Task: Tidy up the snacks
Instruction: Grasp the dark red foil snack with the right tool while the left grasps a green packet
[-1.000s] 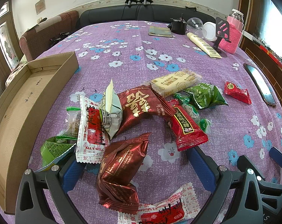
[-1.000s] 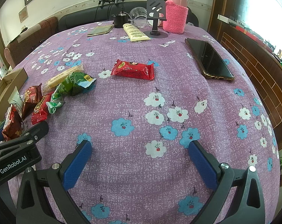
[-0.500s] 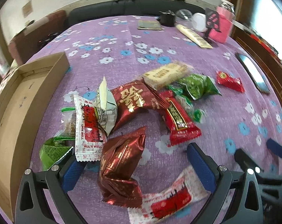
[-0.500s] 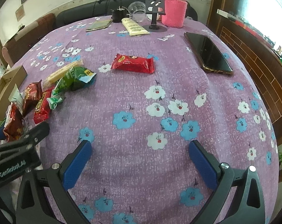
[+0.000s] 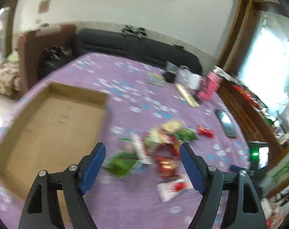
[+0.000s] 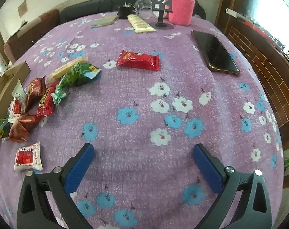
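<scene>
My left gripper and right gripper, both empty, jaws closing, above the snack pile.

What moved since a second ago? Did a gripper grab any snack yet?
No grab yet. The left gripper lifted and pulled back, so its view now takes in the whole cardboard box, and it has left the right camera's view. Both pairs of jaws are closing, with nothing between them. The right gripper stayed put. The snack pile, lone red packet and phone have not moved.
</scene>
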The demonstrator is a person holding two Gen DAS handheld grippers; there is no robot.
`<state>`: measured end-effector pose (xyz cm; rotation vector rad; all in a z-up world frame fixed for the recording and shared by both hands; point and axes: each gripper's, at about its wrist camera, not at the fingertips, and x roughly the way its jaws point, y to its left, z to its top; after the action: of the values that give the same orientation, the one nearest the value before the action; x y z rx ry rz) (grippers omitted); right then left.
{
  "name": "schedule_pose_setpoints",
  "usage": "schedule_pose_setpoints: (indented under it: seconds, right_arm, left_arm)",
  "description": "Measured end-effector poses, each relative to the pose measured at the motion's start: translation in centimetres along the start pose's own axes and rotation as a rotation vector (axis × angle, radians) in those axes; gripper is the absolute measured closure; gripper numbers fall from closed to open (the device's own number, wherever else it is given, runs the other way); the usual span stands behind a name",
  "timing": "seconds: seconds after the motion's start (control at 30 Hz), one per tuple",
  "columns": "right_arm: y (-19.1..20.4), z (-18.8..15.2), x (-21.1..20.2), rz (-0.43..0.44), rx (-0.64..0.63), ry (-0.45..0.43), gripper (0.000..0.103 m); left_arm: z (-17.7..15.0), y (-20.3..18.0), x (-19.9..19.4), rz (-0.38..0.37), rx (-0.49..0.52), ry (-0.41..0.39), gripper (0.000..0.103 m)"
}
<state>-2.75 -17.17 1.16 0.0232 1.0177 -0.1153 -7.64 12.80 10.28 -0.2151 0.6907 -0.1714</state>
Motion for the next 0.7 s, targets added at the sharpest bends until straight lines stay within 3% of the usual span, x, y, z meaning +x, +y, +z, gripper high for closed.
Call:
schedule_pose_setpoints:
  seconds: [0.1, 0.3, 0.7]
  right_arm:
    - [1.2, -0.2, -2.3, 0.072, -0.026, -0.059, 0.015]
    - [6.4, -0.4, -4.5, 0.284, -0.137, -0.098, 0.02]
    - [12.7, 1.1, -1.9, 0.345, -0.177, -0.022, 0.03]
  left_arm:
    - [-0.1, 2.1, -0.8, 0.055, -0.024, -0.019, 0.021]
    - [-1.0, 3.5, 0.4, 0.009, -0.074, 0.038, 0.021]
    - [-2.0, 3.3, 1.5, -0.03, -0.044, 0.094, 0.02]
